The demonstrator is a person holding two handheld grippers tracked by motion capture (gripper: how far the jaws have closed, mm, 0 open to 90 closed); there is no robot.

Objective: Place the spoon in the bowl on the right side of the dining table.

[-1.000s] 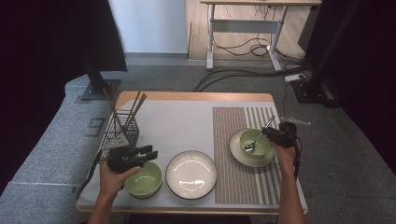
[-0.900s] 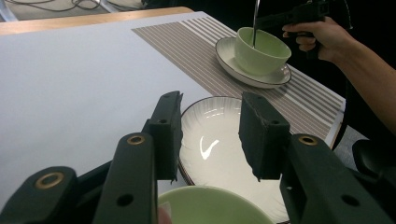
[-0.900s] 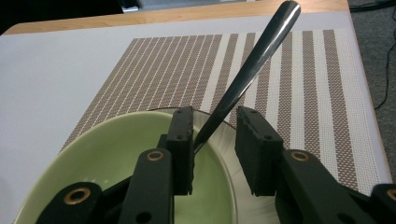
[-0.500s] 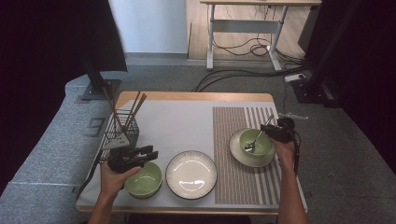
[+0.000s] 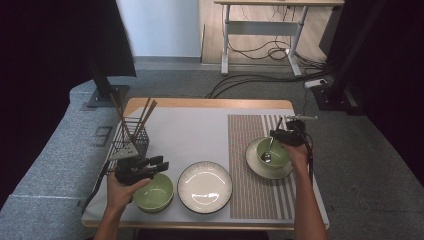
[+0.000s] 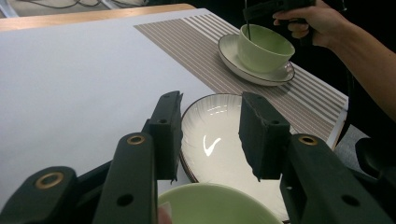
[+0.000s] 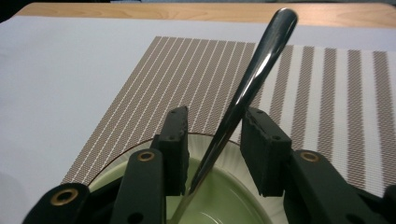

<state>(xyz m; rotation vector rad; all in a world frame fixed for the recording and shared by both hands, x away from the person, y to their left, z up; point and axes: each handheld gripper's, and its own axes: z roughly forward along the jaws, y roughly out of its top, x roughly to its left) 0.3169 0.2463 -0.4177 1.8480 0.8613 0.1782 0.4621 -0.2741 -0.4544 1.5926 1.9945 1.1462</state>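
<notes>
1. The right gripper [image 5: 280,135] sits at the far rim of the green bowl [image 5: 274,152] on its saucer [image 5: 255,166], on the striped placemat [image 5: 245,190]. Its jaws have just been opening, and in the right gripper view the spoon [image 7: 247,88] stands between them with a gap on each side, its handle leaning on the bowl's edge.
2. Compared with a second ago, the right hand has drawn back slightly from the bowl, and the spoon rests in the bowl by itself. I judge the spoon delivered; what remains for this hand is to clear the handle without knocking it.
3. The spoon's bowl end lies inside the green bowl, seen from above; whether the left pad brushes the handle is hard to tell at this angle.
4. The left gripper [image 5: 161,164] has kept its place above the near green bowl [image 5: 154,192], jaws apart and holding nothing, with the white plate [image 6: 219,140] just beyond them.
5. The chopstick rack [image 5: 127,137] stands untouched at the table's left.
</notes>
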